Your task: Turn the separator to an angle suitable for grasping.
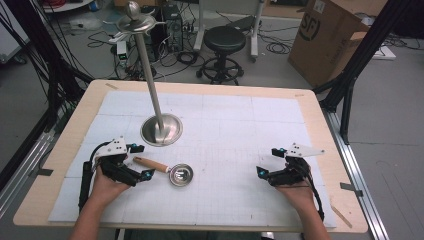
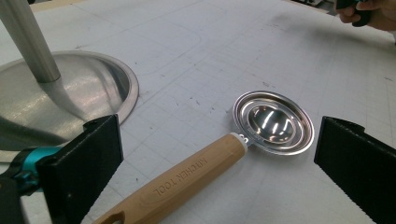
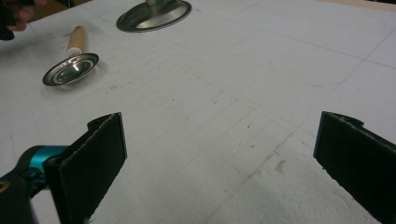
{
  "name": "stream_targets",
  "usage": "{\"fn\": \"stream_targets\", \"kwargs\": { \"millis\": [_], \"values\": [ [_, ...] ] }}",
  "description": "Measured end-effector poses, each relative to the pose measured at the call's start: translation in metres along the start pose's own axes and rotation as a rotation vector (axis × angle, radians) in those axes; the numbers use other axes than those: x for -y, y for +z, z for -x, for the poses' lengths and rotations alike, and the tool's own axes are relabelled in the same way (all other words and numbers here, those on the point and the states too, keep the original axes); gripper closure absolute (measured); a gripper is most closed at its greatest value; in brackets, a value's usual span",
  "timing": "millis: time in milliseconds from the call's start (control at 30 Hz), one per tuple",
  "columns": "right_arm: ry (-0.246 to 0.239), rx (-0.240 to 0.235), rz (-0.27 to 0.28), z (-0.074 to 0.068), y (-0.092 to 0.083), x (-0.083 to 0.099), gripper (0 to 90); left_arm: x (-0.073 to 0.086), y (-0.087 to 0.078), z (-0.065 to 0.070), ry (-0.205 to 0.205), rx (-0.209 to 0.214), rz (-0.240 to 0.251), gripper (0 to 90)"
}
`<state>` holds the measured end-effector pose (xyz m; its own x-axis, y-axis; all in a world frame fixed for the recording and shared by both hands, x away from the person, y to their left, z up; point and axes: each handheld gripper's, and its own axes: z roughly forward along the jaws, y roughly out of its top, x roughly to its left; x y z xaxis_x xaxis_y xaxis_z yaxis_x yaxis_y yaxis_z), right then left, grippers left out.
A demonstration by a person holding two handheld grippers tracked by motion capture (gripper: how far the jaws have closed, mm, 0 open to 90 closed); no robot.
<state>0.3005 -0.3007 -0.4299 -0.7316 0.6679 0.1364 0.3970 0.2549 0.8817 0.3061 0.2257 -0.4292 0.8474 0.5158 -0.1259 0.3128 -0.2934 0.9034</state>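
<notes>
A metal scoop (image 1: 181, 175) with a wooden handle (image 1: 150, 164) lies flat on the white gridded mat (image 1: 225, 125), left of the middle. My left gripper (image 1: 142, 161) is open, its jaws standing either side of the handle's end without touching it. In the left gripper view the handle (image 2: 187, 179) runs up between the wide jaws of the left gripper (image 2: 217, 137) to the shiny bowl (image 2: 273, 122). My right gripper (image 1: 269, 161) rests open over bare mat at the right. In the right gripper view nothing sits between the jaws of the right gripper (image 3: 219, 140), and the scoop (image 3: 70, 68) lies far off.
A tall metal stand (image 1: 150, 75) on a round base (image 1: 161, 130) rises just behind the scoop; its base (image 2: 70, 93) sits close to the left jaw. The wooden table rim (image 1: 320, 125) frames the mat. A stool (image 1: 225, 45), a cardboard box (image 1: 330, 35) and cables are on the floor beyond.
</notes>
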Motion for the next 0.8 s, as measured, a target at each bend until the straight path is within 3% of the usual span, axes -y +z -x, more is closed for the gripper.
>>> {"fn": "stream_targets", "kwargs": {
  "millis": [633, 800],
  "values": [
    [0.01, 0.015, -0.006, 0.0027, -0.0003, 0.0023, 1.5, -0.0014, -0.0009, 0.0011, 0.031, -0.001, -0.027, 1.7],
    [0.0, 0.017, -0.005, 0.0029, 0.0015, 0.0018, 1.5, -0.0082, -0.0012, 0.0025, 0.06, 0.001, -0.062, 1.7]
  ]
}}
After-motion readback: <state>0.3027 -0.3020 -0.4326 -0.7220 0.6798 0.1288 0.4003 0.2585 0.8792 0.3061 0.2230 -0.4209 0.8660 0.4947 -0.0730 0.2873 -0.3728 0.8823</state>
